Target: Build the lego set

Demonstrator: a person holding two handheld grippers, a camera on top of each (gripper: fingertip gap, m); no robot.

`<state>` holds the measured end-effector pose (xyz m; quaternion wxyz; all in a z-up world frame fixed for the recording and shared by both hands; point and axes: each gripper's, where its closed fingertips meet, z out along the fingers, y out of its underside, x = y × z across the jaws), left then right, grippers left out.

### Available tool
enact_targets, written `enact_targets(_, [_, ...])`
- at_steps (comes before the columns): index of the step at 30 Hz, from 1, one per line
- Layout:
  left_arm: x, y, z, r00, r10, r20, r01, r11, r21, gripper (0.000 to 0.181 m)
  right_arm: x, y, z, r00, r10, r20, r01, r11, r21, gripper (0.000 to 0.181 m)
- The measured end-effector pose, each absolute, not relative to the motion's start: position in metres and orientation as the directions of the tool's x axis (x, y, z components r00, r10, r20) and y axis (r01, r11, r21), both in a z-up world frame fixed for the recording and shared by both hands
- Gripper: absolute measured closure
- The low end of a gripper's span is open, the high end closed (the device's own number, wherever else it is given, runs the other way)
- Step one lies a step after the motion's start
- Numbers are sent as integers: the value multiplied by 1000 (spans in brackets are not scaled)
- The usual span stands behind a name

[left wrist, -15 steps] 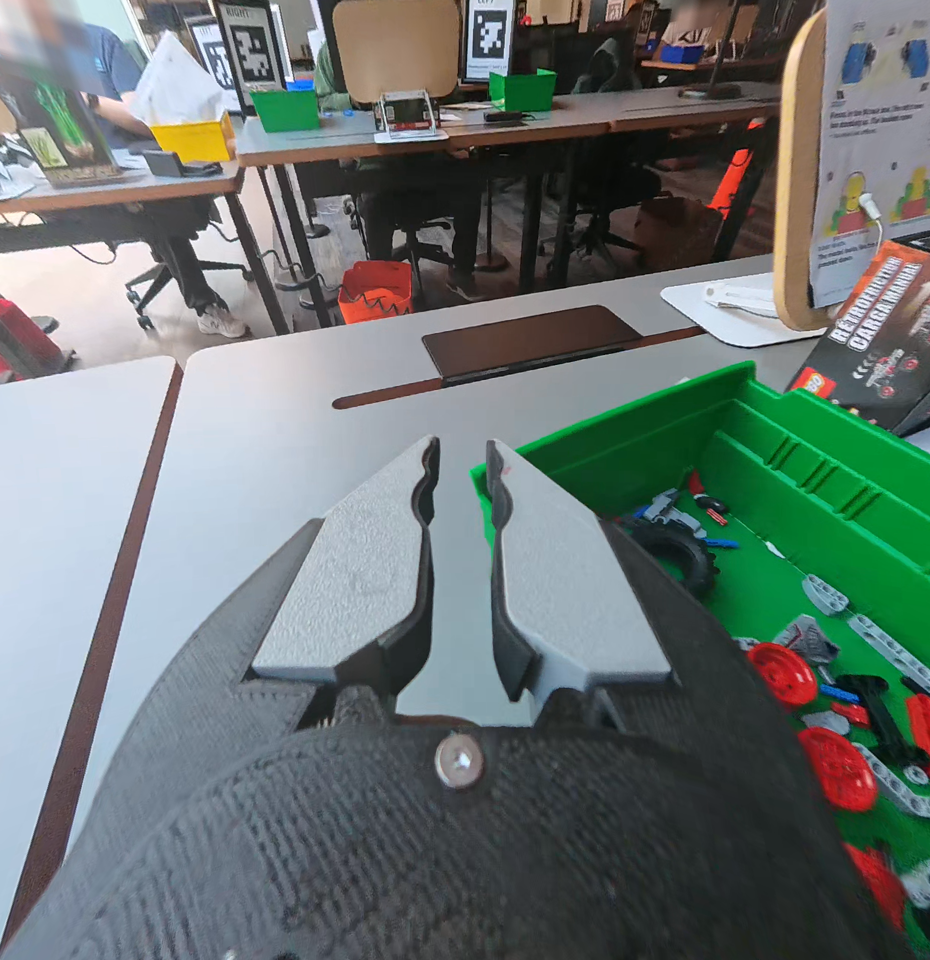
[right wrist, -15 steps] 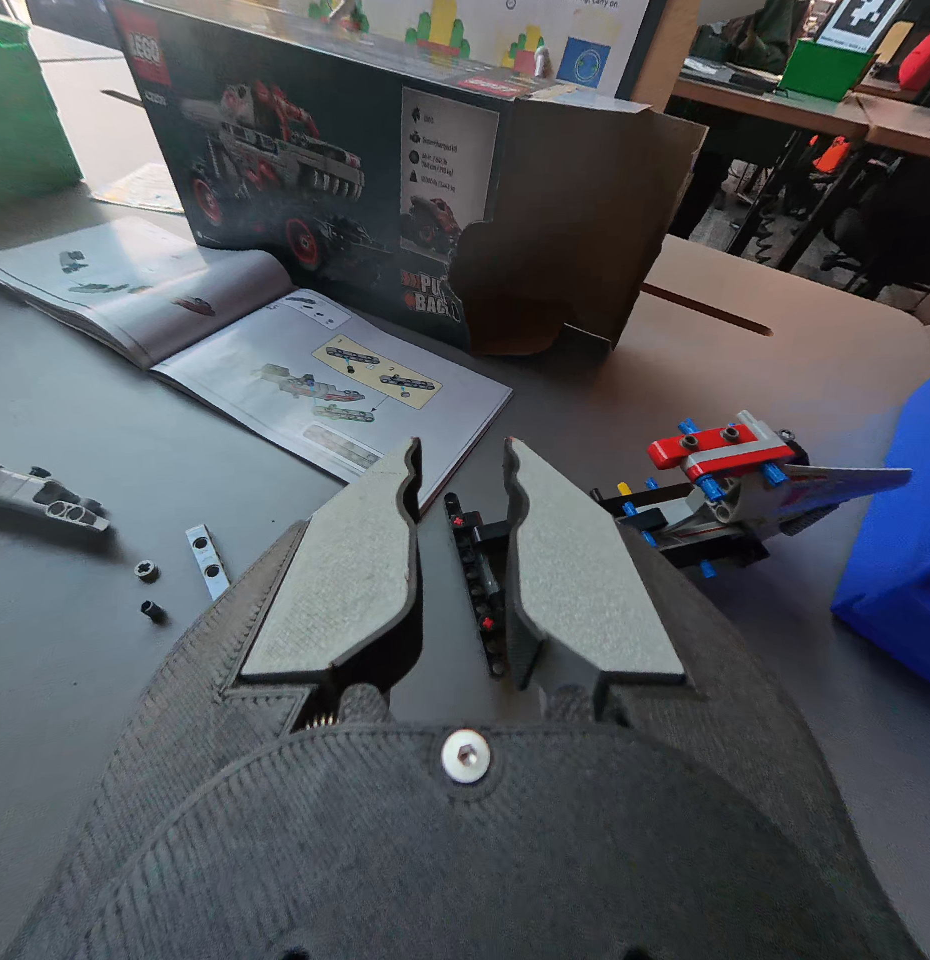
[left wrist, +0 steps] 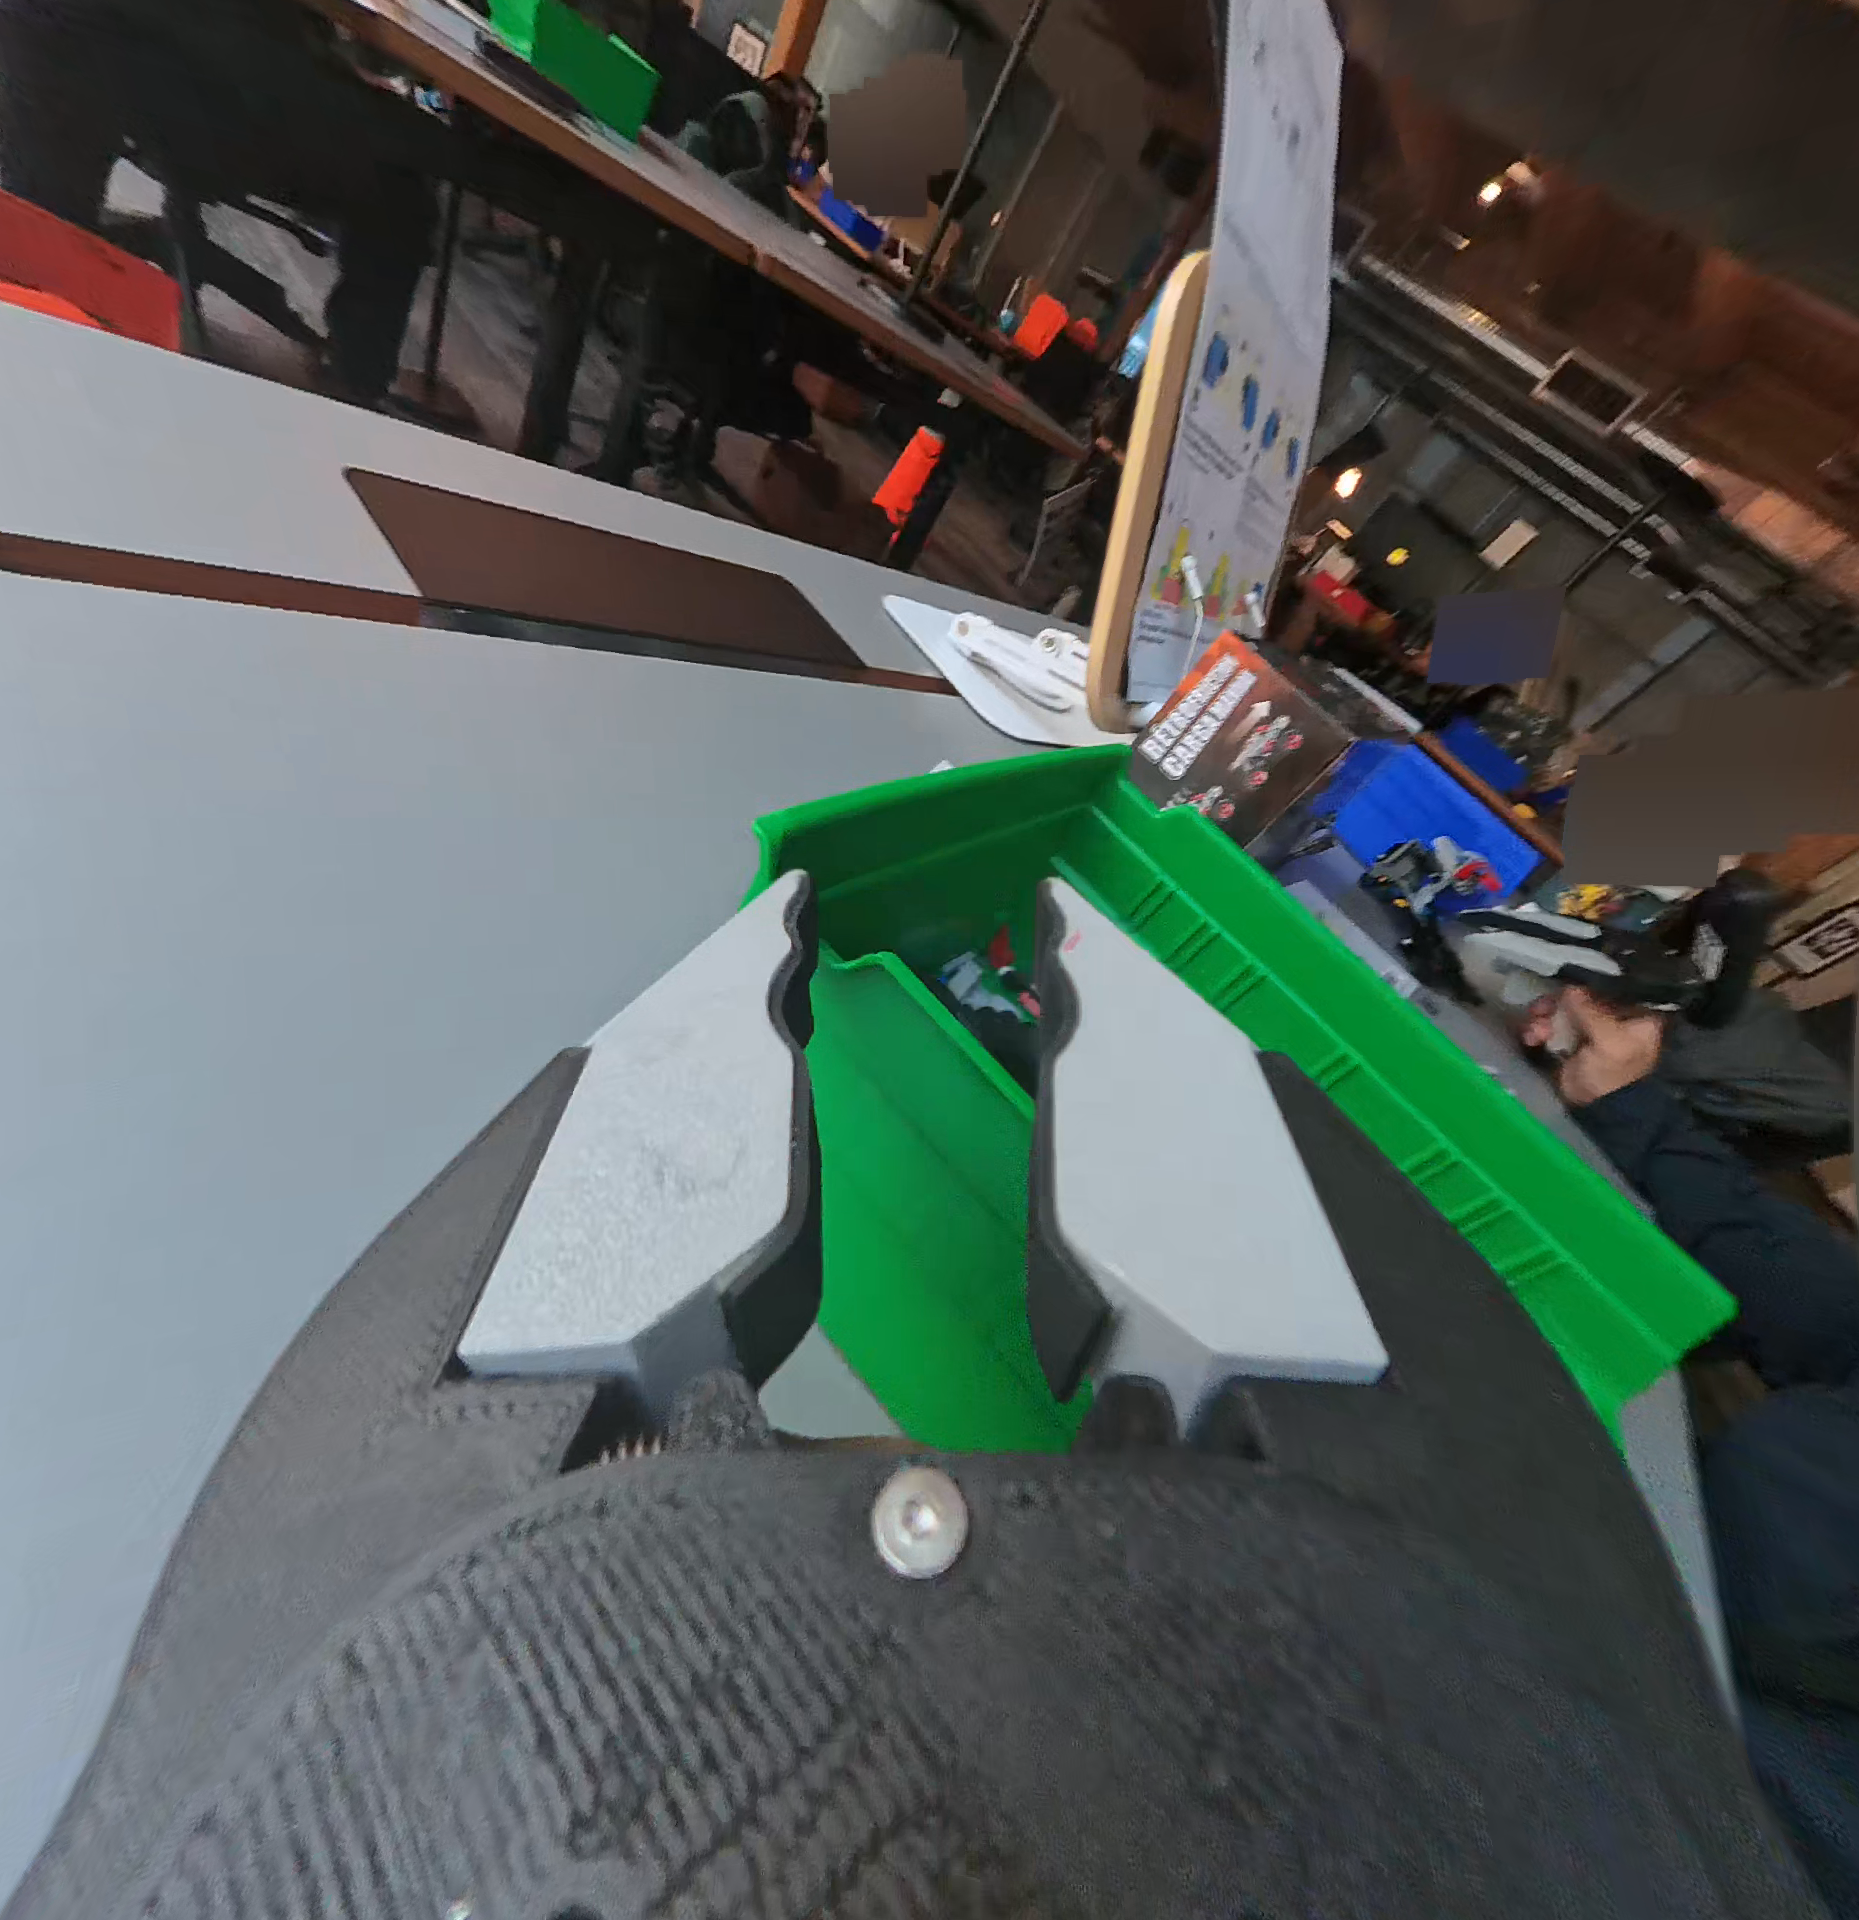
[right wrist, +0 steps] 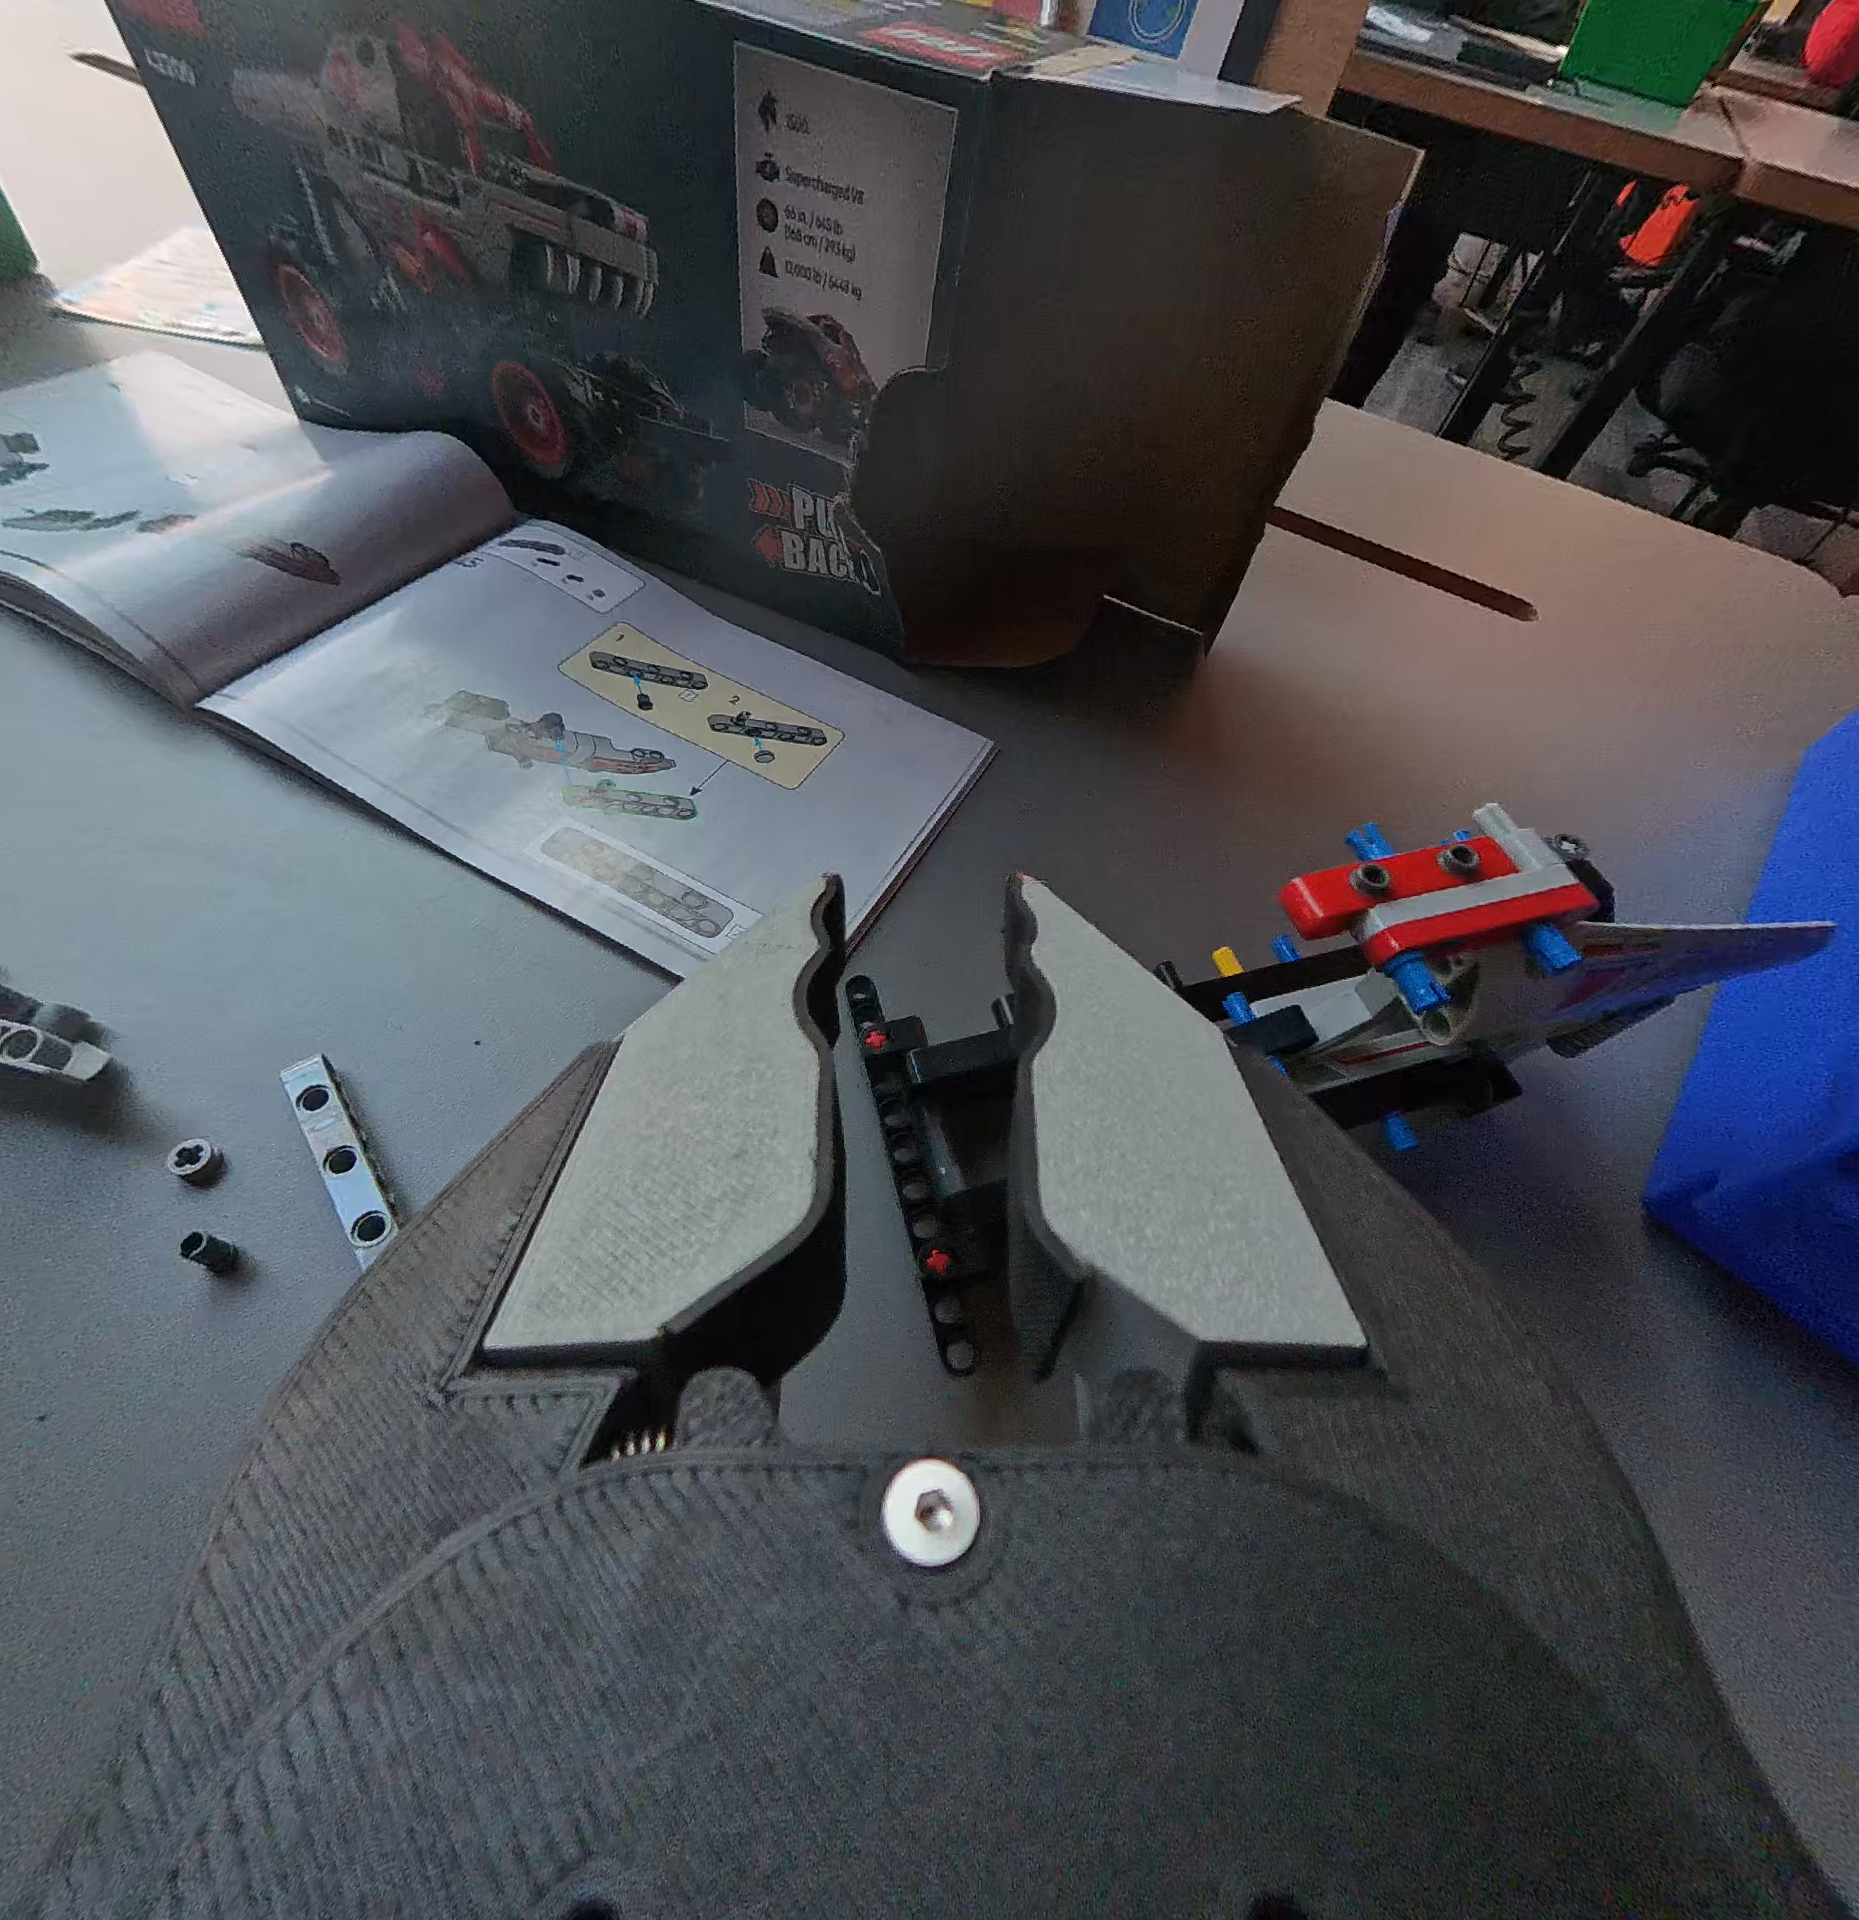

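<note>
Both grippers gape, holding nothing. Left gripper (left wrist: pixel 920 956) hangs tilted over green bin (left wrist: pixel 1309 1023). Right gripper (right wrist: pixel 923 930) straddles black beam (right wrist: pixel 909 1164); chassis (right wrist: pixel 1424 966) at 2 o'clock.

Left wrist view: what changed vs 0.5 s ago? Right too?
The left tool opened wider and swung, tilted, toward the green bin, whose near wall now shows between its fingers; it holds nothing. The right tool also opened a little, over the black beam of the partly built model, gripping nothing. Booklet, box and loose pieces look unmoved.
</note>
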<state>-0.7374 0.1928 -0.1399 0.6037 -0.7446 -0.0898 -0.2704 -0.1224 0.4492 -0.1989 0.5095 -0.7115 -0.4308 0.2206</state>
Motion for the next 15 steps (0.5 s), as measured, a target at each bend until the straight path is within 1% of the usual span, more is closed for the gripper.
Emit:
enact_targets(2, [-733, 192, -135, 794, -234, 561, 505, -261, -823, 145, -122, 451, -199, 537, 835, 121, 384, -115, -916, 154])
enact_targets(3, [-732, 191, -135, 789, -237, 568, 508, -270, -818, 144, -121, 452, -199, 539, 833, 121, 384, -115, -916, 154])
enact_targets(4, [-734, 191, -137, 796, -222, 563, 502, -278, -819, 139, -121, 452, -199, 541, 832, 122, 385, -116, -915, 154])
enact_targets(5, [-735, 191, -138, 807, -217, 549, 488, -278, -827, 139, -121, 453, -199, 543, 831, 123, 387, -118, -915, 154])
enact_targets(7, [-749, 191, -138, 852, -138, 505, 466, -240, -852, 134, -121, 453, -200, 543, 831, 119, 387, -122, -914, 154])
enact_targets(8, [-760, 190, -134, 872, -80, 483, 462, -189, -866, 123, -121, 453, -200, 542, 832, 118, 387, -123, -914, 154])
enact_targets(10, [-767, 186, -127, 887, -54, 459, 448, -138, -883, 126, -122, 452, -199, 540, 834, 117, 383, -119, -916, 155])
enact_targets(12, [-762, 187, -132, 876, -70, 477, 459, -177, -871, 118, -122, 452, -198, 538, 835, 116, 380, -118, -918, 155])
enact_targets(13, [-756, 190, -138, 864, -84, 496, 470, -221, -855, 111, -122, 452, -198, 537, 836, 114, 378, -118, -918, 155])
enact_targets(14, [-750, 192, -146, 853, -94, 513, 475, -268, -838, 109, -122, 451, -198, 536, 837, 112, 376, -117, -919, 155])
enact_targets(15, [-746, 194, -155, 847, -94, 523, 476, -306, -825, 124, -122, 451, -197, 535, 837, 112, 373, -115, -921, 155])
